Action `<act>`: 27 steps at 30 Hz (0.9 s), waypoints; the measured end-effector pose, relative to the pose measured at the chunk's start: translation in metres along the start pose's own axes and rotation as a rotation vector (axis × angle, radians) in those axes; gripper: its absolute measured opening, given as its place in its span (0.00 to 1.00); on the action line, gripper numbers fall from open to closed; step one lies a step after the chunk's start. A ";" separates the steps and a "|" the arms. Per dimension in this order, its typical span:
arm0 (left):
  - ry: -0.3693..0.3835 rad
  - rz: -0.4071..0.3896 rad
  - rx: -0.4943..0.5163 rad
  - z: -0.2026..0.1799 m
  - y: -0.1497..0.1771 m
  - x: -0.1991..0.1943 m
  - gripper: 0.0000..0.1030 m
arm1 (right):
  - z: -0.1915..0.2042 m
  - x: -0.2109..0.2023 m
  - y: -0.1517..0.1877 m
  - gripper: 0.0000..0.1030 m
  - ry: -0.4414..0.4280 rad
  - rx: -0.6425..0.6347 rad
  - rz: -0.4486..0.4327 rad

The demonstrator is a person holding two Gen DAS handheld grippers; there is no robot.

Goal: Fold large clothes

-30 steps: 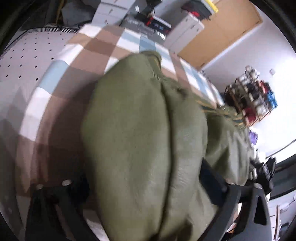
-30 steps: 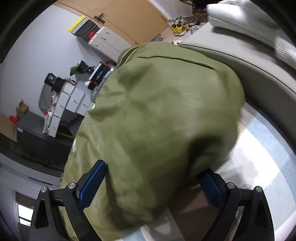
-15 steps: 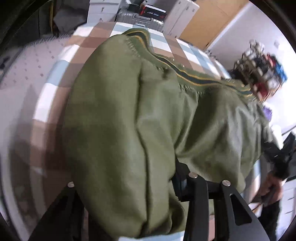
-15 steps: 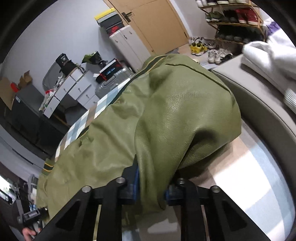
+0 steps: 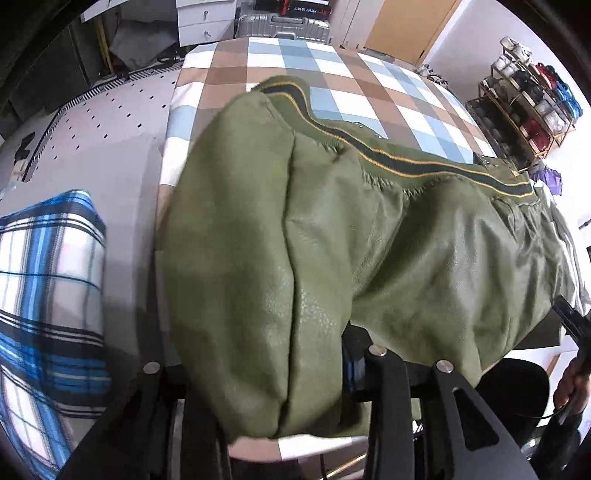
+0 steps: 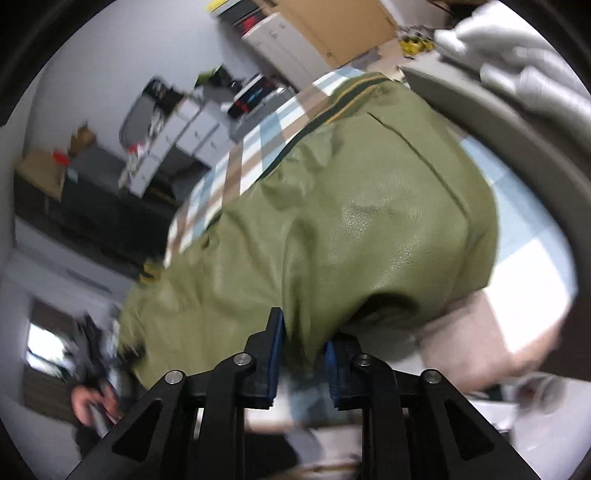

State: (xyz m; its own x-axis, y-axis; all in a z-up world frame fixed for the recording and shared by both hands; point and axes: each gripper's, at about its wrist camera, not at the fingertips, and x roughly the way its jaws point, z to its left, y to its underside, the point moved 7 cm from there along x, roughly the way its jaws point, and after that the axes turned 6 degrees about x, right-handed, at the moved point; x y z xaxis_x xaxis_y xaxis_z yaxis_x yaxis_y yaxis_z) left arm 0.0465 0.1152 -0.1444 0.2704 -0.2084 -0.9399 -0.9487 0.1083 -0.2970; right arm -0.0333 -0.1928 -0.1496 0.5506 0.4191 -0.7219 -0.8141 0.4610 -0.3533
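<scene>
An olive green jacket [image 5: 369, 240] with a dark, yellow-edged ribbed hem [image 5: 406, 162] hangs between both grippers over the checked cloth [image 5: 280, 70]. My left gripper [image 5: 266, 369] is shut on a thick bunched fold at the jacket's near edge; its left finger is hidden under the fabric. In the right wrist view the jacket [image 6: 369, 229] bulges upward, and my right gripper [image 6: 303, 339] pinches a fold of it between its blue pads [image 6: 275, 354]. Its jaws are opening slightly with the fabric still pressed between them.
A folded blue plaid garment [image 5: 48, 295] lies at the left on the dotted grey surface [image 5: 110, 122]. Pale grey clothes [image 6: 517, 55] are piled at the right. A suitcase [image 5: 280, 22], drawers [image 5: 203, 22] and a shoe rack [image 5: 528, 99] stand beyond the table.
Both grippers closed on folds of the jacket, then lifted and carried it. The jacket now hangs stretched between them and more of the checked cloth shows.
</scene>
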 end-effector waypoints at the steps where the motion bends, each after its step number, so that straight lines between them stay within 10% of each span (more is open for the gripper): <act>1: -0.021 -0.001 -0.012 0.005 -0.002 -0.004 0.41 | 0.005 -0.010 0.001 0.25 0.015 -0.065 -0.015; 6: -0.001 -0.064 -0.018 -0.001 -0.019 -0.010 0.43 | 0.012 -0.057 -0.031 0.63 0.087 -0.234 -0.191; 9: -0.041 -0.088 -0.001 -0.001 -0.035 0.000 0.63 | 0.012 -0.066 -0.068 0.74 0.173 -0.312 -0.286; 14: -0.064 -0.087 0.020 0.010 -0.042 0.013 0.63 | -0.018 -0.005 -0.136 0.83 0.328 -0.341 -0.194; 17: -0.037 -0.138 0.039 0.011 -0.047 0.008 0.56 | -0.047 0.041 -0.151 0.77 0.311 -0.257 -0.047; 21: -0.008 -0.143 0.044 0.012 -0.050 0.000 0.28 | -0.055 0.068 -0.145 0.40 0.213 -0.241 0.050; 24: 0.028 -0.148 0.038 0.014 -0.055 -0.007 0.22 | -0.032 0.054 -0.148 0.05 0.239 -0.324 -0.030; 27: 0.048 -0.146 0.056 0.014 -0.057 -0.008 0.22 | -0.013 0.029 -0.163 0.05 0.153 -0.303 -0.115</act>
State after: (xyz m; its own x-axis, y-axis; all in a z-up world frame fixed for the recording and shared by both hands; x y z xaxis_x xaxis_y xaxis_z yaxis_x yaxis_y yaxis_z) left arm 0.1004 0.1245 -0.1223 0.3952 -0.2718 -0.8775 -0.8889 0.1278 -0.4399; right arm 0.1129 -0.2657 -0.1208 0.6266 0.2457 -0.7396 -0.7787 0.2361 -0.5813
